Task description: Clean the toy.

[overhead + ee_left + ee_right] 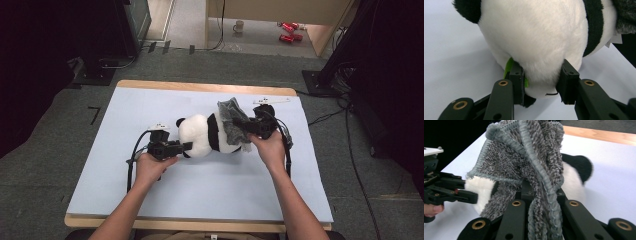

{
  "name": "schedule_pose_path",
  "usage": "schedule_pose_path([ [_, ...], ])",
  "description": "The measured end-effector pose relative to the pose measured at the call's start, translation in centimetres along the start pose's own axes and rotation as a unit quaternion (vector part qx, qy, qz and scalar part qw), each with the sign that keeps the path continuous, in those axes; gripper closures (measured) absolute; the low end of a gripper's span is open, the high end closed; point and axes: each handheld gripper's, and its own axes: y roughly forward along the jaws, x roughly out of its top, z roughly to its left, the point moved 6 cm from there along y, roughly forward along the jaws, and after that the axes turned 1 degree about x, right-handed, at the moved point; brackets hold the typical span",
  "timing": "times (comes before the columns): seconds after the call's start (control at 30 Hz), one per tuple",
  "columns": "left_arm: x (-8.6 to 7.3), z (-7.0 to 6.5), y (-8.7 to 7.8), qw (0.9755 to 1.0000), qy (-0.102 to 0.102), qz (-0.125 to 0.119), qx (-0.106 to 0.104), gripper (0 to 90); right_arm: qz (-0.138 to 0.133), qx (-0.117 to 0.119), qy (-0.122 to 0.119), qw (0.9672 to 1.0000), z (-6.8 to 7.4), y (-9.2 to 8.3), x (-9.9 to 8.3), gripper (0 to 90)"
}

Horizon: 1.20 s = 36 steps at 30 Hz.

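Observation:
A black-and-white plush panda lies on its side in the middle of the pale blue mat. My left gripper is shut on the panda's white head, its jaws pressing into the fur on both sides; a green tag pokes out by one jaw. A grey fuzzy cloth drapes over the panda's lower body. My right gripper is shut on that cloth, which bunches up between its jaws. Behind the cloth the panda's white fur and a black limb show.
A white strip lies near the mat's far edge. The wooden table edge frames the mat. Beyond the table on the floor stand a mug and red items. Dark equipment stands on both sides; cables trail at the right.

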Motion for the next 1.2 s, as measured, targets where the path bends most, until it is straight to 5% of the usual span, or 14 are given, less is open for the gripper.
schedule_pose_path([
  [0.47,0.3,0.7,0.1,0.9999,-0.011,0.009,-0.004,63.3,0.016,-0.074,0.036,0.9965,-4.7,-1.5,-1.5,79.7],
  [0.6,0.3,0.8,0.1,0.9998,-0.015,0.009,-0.007,63.2,0.002,-0.057,0.046,0.9973,-4.6,-2.3,-1.1,79.7],
  [0.87,0.3,0.7,0.2,0.9998,-0.02,0.006,-0.005,63.0,-0.044,0.027,0.017,0.9985,0.8,-3.6,1.7,79.7],
  [1.03,0.3,0.1,-0.1,0.9998,-0.017,0.005,-0.005,63.4,-0.024,0.077,-0.007,0.9967,4.8,-1.4,1.5,79.7],
  [1.2,0.2,-0.6,-0.3,0.9998,-0.017,-0.003,-0.006,64.0,0.0,0.098,-0.019,0.995,7.1,1.0,0.6,79.6],
])
